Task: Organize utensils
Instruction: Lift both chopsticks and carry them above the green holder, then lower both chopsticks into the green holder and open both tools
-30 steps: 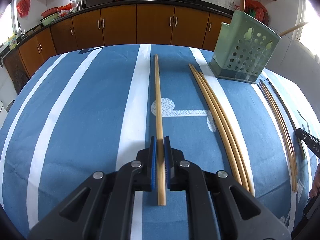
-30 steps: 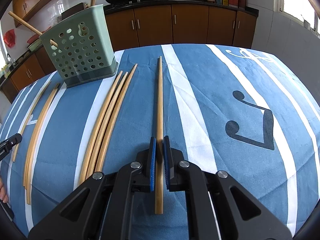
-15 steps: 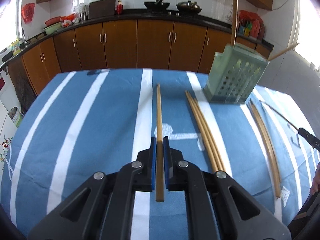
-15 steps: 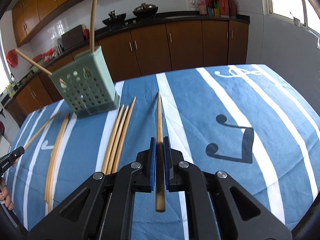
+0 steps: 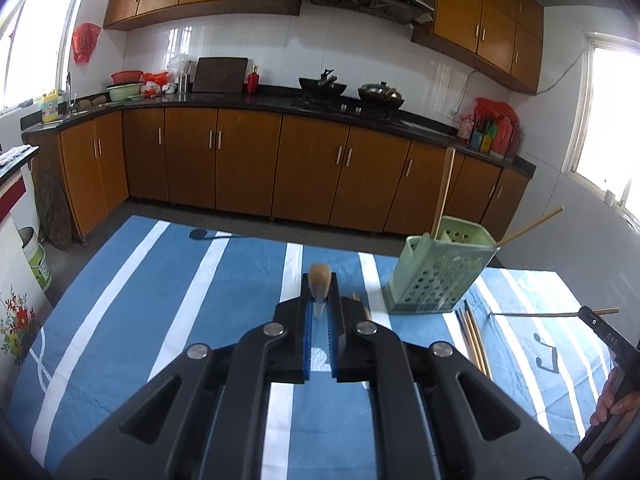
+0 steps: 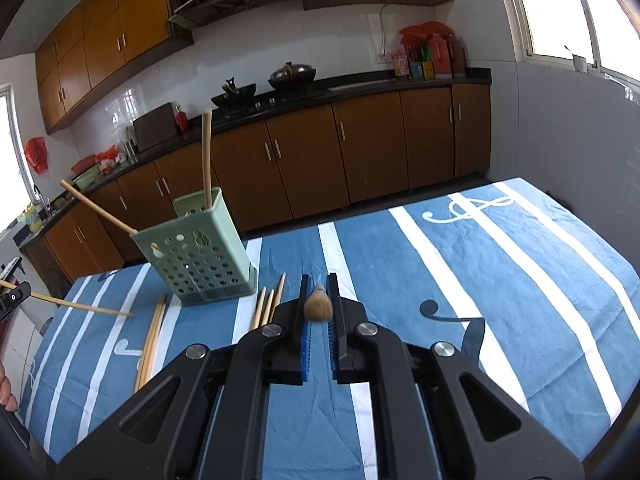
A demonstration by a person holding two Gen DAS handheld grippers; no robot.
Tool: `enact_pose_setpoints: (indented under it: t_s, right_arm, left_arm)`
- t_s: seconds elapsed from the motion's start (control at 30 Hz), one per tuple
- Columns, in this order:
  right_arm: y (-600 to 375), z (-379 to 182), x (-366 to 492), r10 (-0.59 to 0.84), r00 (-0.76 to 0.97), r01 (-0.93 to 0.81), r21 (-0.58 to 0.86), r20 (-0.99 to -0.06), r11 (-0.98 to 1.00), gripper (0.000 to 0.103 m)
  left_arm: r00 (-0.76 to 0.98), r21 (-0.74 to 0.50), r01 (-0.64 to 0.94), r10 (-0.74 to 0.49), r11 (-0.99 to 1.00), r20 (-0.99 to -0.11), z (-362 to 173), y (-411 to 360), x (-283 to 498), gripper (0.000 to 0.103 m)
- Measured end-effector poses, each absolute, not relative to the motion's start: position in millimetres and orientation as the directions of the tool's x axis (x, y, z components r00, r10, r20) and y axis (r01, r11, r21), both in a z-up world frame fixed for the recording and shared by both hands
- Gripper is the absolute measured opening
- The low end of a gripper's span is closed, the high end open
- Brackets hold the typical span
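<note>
Pinching one wooden chopstick apiece, both grippers are clenched on their loads above the blue striped tablecloth [image 5: 132,300]. In the left wrist view the left gripper [image 5: 320,300] has its blue pads tight on a chopstick [image 5: 320,276] seen almost end-on, its blunt butt a blurred tan disc between the fingers. The right gripper [image 6: 318,300] shows the same in its own view: its chopstick [image 6: 318,307] points along the fingers and only the round end shows. In the left wrist view the right hand's stick can be seen from the side at far right, held roughly level above the cloth.

Farther out, the green perforated utensil holder [image 6: 196,252] stands on the cloth between the two grippers, with two chopsticks already leaning in it. A bundle of three chopsticks [image 6: 268,306] lies just near of its right base, and another bundle [image 6: 154,334] lies near its left side.

These sticks are probably light, stiff and smooth, so a grip near the thick end, as here, lets the long tip swing. They may pivot in the pads; taking hold closer to the middle would likely steady the tip for the drop into the holder's open top.
</note>
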State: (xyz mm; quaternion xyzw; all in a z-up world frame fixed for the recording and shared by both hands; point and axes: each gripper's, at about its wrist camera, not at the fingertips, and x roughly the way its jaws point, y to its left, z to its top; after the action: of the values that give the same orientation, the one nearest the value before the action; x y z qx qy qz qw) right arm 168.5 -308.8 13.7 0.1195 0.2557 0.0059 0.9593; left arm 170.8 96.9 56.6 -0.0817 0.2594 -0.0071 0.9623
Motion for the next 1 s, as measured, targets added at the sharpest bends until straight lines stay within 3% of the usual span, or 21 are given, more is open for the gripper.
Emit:
enact_pose_setpoints:
  t_s: [0.43, 0.77, 1.0]
  right_arm:
    - [-304.5, 41.2, 165.9, 0.088, 0.900, 0.011, 0.224, -0.426, 0.974, 0.008]
    - [-289.0, 115.4, 160.6, 0.209, 0.946, -0.134, 0.287, -0.248, 0.949, 0.008]
    - [-272.9, 144.1, 180.9, 0.205, 0.968, -0.152, 0.313, -0.146, 0.938, 0.008]
  left_arm:
    - [0.883, -0.154, 0.013, -0.084, 0.988, -0.462, 81.4, 86.4, 171.0, 0.008]
    - [0.928, -0.168, 0.127, -0.177, 0.978, -0.328, 145.1, 50.7, 167.5, 0.008]
    - [0.958, -0.190, 0.152, -0.192, 0.970, -0.214, 183.1, 13.8, 186.2, 0.008]
